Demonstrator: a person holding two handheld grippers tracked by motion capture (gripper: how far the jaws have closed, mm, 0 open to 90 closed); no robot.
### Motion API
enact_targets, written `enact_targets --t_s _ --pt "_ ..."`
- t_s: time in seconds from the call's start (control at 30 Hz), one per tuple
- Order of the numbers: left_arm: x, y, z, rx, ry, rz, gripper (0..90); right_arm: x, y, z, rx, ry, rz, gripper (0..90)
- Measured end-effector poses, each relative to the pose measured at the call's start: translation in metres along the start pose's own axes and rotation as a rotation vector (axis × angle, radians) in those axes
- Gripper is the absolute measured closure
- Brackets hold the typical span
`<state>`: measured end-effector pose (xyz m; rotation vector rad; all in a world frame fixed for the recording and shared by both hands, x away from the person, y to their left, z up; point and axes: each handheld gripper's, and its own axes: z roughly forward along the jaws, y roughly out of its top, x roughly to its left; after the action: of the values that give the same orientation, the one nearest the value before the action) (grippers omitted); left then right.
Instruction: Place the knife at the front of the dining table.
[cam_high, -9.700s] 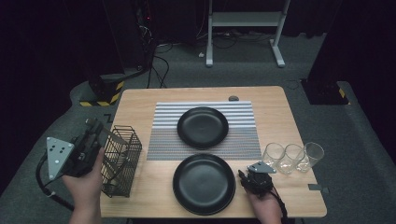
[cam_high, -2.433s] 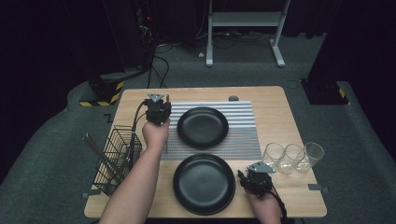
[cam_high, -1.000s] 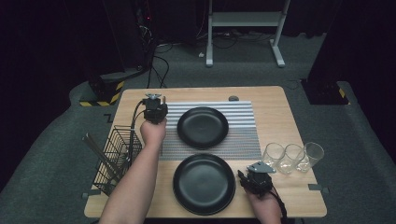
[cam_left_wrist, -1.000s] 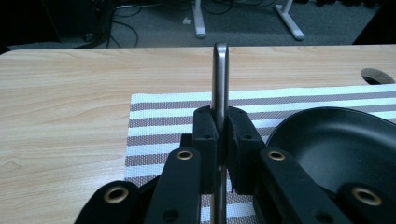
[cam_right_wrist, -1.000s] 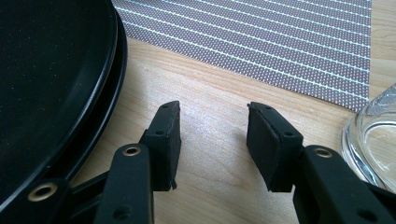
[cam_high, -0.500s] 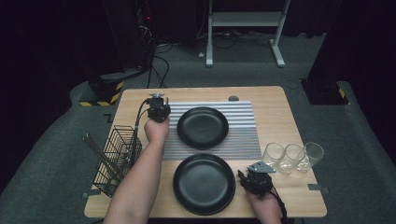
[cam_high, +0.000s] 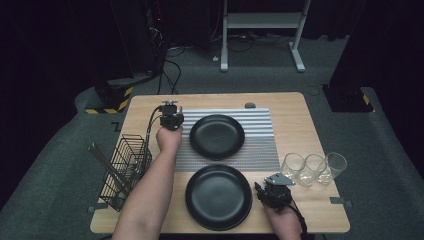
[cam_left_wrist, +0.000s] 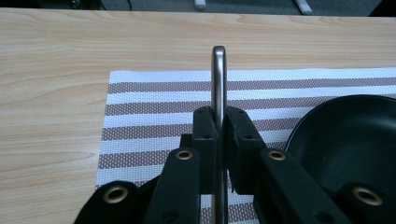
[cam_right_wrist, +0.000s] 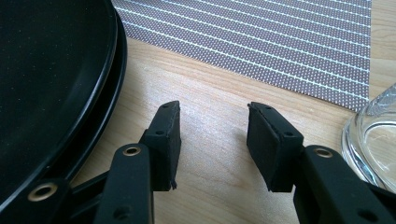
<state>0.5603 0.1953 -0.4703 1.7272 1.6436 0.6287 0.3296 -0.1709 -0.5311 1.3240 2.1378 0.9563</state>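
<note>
My left gripper (cam_high: 171, 116) (cam_left_wrist: 221, 121) is shut on the slim metal handle of a utensil (cam_left_wrist: 219, 79), held on edge, its rounded end pointing away from me. It hovers low over the left part of the striped placemat (cam_left_wrist: 154, 121) (cam_high: 260, 145), just left of the far black plate (cam_high: 216, 136) (cam_left_wrist: 355, 140). My right gripper (cam_high: 272, 192) (cam_right_wrist: 212, 121) rests open on the wood at the front right, nothing between its jaws, with the near black plate (cam_high: 218, 196) (cam_right_wrist: 42, 79) to its left.
A black wire basket (cam_high: 125, 170) with several utensils (cam_high: 102, 160) sticking out stands at the table's left edge. Three clear glasses (cam_high: 312, 167) stand in a row at the right, one of them (cam_right_wrist: 373, 135) close beside my right gripper.
My left gripper, still shut on the utensil, has shifted slightly to the right and lower over the placemat's left part. The right gripper has stayed put.
</note>
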Motion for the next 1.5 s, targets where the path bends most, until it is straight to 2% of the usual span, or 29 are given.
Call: enact_targets --t_s 0.23,0.73,0.9,0.93,1.03,1.3,1.47,1.5 --pt "0.003 0.000 0.005 0.014 -0.009 -0.010 82.8 0.000 0.000 0.000 0.000 -0.001 0.001 54.3" --pt "-0.001 -0.003 0.013 0.042 -0.007 0.010 82.5 0.000 0.000 0.000 0.000 -0.001 0.001 54.2" --pt "0.000 -0.006 0.016 0.054 -0.009 -0.007 82.0 0.000 0.000 0.000 0.000 -0.001 0.001 54.2" --pt "0.000 -0.006 0.016 0.051 -0.004 -0.007 81.3 0.000 0.000 0.000 0.000 -0.001 0.001 54.3" --pt "0.000 -0.004 0.011 0.029 0.000 -0.003 71.7 0.000 0.000 0.000 0.000 -0.002 0.001 54.2" --pt "-0.006 -0.004 -0.006 -0.002 0.005 0.034 70.0 0.000 0.000 0.000 0.000 -0.004 0.002 54.3" --pt "-0.011 -0.013 -0.017 -0.011 0.018 0.072 66.2 0.000 0.000 0.000 0.000 -0.005 0.001 54.3" --pt "-0.012 -0.014 -0.019 -0.014 0.022 0.076 63.3 0.000 0.000 0.000 0.000 -0.005 0.001 54.4"
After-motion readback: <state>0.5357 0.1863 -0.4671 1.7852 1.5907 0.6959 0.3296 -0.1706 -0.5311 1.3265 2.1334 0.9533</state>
